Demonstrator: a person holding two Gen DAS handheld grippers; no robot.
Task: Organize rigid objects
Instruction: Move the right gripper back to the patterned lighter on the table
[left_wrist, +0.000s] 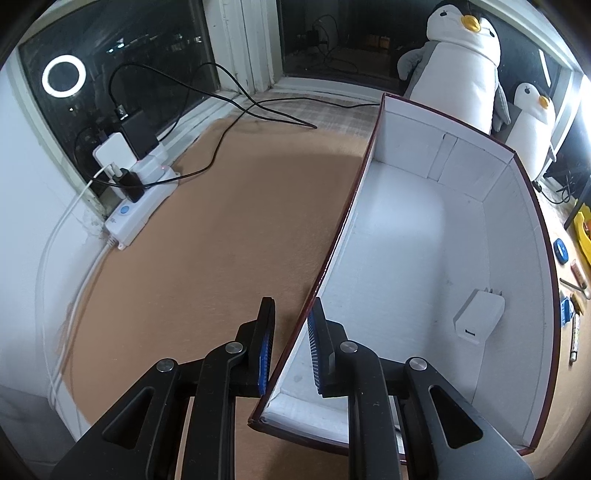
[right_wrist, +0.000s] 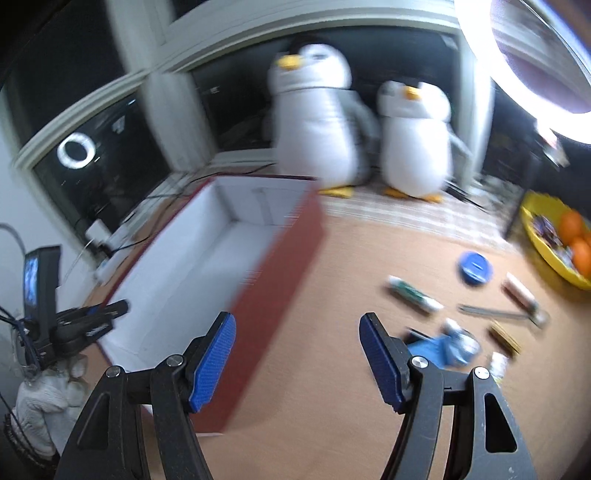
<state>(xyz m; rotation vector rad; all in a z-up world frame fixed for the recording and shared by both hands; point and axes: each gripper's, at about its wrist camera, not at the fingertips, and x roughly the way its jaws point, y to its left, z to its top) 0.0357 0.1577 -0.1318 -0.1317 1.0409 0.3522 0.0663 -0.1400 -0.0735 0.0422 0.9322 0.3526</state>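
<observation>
A dark red box with a white inside (left_wrist: 424, 229) stands on the tan table; it also shows in the right wrist view (right_wrist: 280, 266). A white charger (left_wrist: 478, 316) lies inside it. My left gripper (left_wrist: 291, 314) straddles the box's left wall, one finger on each side, closed down on the wall. My right gripper (right_wrist: 297, 328) is open and empty above the table beside the box's right wall. Right of the box lie a blue round lid (right_wrist: 474, 267), a tube (right_wrist: 413, 293), a blue object (right_wrist: 439, 349), a metal tool (right_wrist: 498, 314) and small sticks. The right wrist view is blurred.
Two plush penguins (right_wrist: 314, 122) stand behind the box by the window. A yellow bowl with oranges (right_wrist: 557, 240) is at the far right. A white power strip with plugs and cables (left_wrist: 136, 199) lies at the table's left edge. A ring light (right_wrist: 535, 55) hangs top right.
</observation>
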